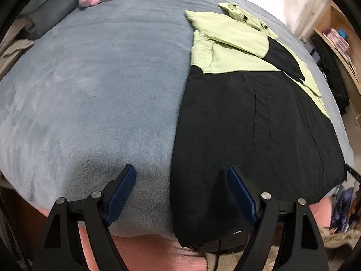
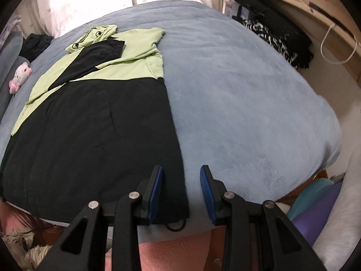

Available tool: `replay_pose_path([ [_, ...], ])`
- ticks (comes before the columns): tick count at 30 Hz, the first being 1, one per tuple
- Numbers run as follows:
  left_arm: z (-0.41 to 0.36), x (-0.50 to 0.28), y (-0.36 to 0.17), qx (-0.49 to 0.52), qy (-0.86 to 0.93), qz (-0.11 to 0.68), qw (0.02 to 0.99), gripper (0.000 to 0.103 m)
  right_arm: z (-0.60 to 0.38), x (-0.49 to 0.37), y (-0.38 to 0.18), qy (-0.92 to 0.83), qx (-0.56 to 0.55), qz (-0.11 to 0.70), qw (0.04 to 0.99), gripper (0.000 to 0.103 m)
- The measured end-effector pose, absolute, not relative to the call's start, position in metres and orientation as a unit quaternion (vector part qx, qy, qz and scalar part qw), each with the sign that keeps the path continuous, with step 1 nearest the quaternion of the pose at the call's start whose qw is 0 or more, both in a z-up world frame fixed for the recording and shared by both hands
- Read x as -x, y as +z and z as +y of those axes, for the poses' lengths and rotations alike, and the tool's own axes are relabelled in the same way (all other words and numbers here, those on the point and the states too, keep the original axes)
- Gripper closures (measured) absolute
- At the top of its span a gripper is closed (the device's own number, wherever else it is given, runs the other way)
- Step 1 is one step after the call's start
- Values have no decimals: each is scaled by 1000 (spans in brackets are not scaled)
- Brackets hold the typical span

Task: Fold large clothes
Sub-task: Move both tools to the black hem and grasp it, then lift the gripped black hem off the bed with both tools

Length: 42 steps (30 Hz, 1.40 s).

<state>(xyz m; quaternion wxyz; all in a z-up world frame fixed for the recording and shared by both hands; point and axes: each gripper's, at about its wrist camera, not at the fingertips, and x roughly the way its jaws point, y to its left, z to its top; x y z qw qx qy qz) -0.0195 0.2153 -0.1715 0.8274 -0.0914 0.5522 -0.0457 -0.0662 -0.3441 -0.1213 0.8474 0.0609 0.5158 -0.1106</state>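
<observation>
I had the jacket lying flat on the grey-blue blanket of the bed, with both sleeves already folded in over the chest. Its long axis ran straight away from me: the black hem was at the near edge of the bed, and the light green shoulders and the hood were at the far end.

The left gripper was held above the near left corner of the hem. Its jaws were spread wide, nothing was between them, and the left edge of the black cloth passed through the gap, so one pad was over the blanket and the other over the jacket. The right gripper was above the near right corner. It was only partly open and also empty; its left pad was over the black cloth and its right pad over the blanket. I judged that each hand was equally near to its own corner, and that the next move depended on bringing both corners up and away, along the long axis, toward the green part.

Some things I could not see well. The hem itself hung over the bed edge, partly behind the fingers. A small black cord loop showed at the right corner. I could not tell how many layers lay at each corner.
</observation>
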Motion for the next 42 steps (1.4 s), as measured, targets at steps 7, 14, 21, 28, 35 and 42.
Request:
replay_pose_path([
  [7, 207, 21, -178, 72, -69, 553, 827, 21, -348, 69, -133, -35, -112, 530, 840, 66],
  [14, 207, 17, -187, 77, -89, 559, 821, 21, -344, 71, -137, -10, -94, 530, 843, 68],
  [21, 210, 14, -195, 97, -102, 558, 818, 14, -351, 70, -147, -8, -104, 534, 839, 68],
  [28, 182, 12, -198, 65, -96, 571, 813, 12, -341, 59, -158, -24, -82, 543, 835, 67],
  [35, 173, 21, -191, 120, -116, 572, 803, 63, -329, 63, -145, -31, -51, 538, 841, 91],
  [42, 186, 16, -188, 224, -58, 593, 771, 95, -328, 66, -123, -33, -74, 515, 854, 94],
])
